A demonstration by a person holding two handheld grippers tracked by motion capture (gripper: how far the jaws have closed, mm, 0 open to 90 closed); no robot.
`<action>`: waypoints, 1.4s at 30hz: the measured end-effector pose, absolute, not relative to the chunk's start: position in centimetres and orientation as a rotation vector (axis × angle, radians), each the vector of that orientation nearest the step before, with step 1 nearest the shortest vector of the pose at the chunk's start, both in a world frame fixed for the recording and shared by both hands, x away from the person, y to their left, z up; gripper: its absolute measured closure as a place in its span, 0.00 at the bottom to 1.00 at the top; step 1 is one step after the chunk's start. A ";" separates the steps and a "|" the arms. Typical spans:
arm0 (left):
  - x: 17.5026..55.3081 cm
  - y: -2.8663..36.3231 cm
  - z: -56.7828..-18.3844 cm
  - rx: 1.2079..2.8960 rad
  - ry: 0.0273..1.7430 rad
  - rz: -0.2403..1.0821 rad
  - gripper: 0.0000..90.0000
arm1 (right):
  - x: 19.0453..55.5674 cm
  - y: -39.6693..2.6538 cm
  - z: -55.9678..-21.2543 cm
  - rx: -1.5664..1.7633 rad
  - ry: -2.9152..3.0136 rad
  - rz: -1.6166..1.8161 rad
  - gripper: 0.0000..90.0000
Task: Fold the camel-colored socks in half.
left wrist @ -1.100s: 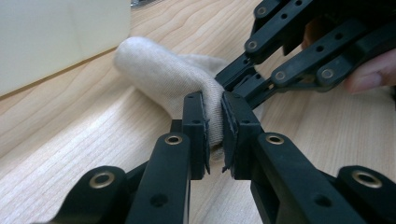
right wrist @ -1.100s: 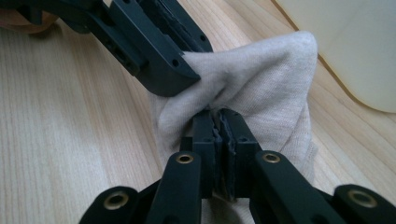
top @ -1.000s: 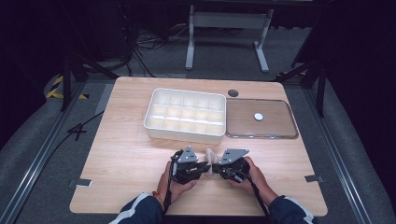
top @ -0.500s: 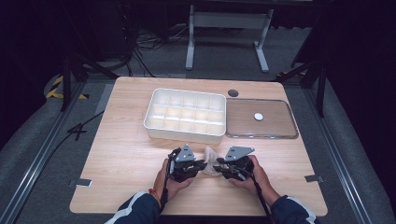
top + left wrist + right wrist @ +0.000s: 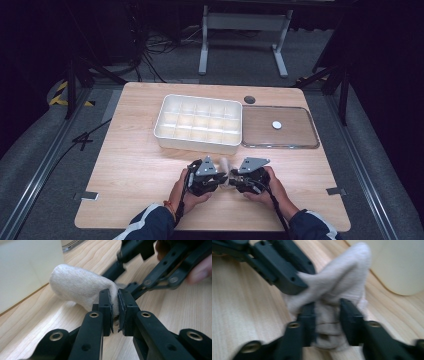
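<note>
The left tool is clenched on a thin fold of a beige knit sock: its 2 black ridged pads pinch the cloth with barely a gap. The right tool has just been opening its jaws; the sock's crumpled end sits between them, and whether the pads press on it cannot be told from the blurred right gripper view.

The sock is soft, finely ribbed, rolled into a rounded tube. In the high view the sock lies on the counter between the left tool and the right tool, its long axis running from them toward 12 o'clock, the rounded end nearest the white tray.

The left gripper view shows the weave and the pinched fold. The high view gives the layout: the tray is rigid plastic, split into small square cells, and at 3 o'clock from it lies a flat clear lid with rounded corners. The counter is pale wood grain.
</note>
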State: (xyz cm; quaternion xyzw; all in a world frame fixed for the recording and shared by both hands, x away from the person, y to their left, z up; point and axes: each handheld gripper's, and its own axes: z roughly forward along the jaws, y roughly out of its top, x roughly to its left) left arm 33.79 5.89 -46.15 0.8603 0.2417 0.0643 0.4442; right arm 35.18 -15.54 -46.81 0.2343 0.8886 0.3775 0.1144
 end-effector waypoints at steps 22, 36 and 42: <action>33.5 4.4 -45.6 2.131 0.531 0.186 0.89 | 35.3 -17.1 -47.0 0.713 2.600 1.070 0.96; 33.6 3.0 -46.7 2.197 0.501 0.208 0.90 | 35.8 -18.0 -46.5 0.766 2.594 1.120 0.84; 33.6 2.9 -46.8 2.196 0.508 0.202 0.90 | 35.8 -18.5 -45.0 0.785 2.491 1.252 0.79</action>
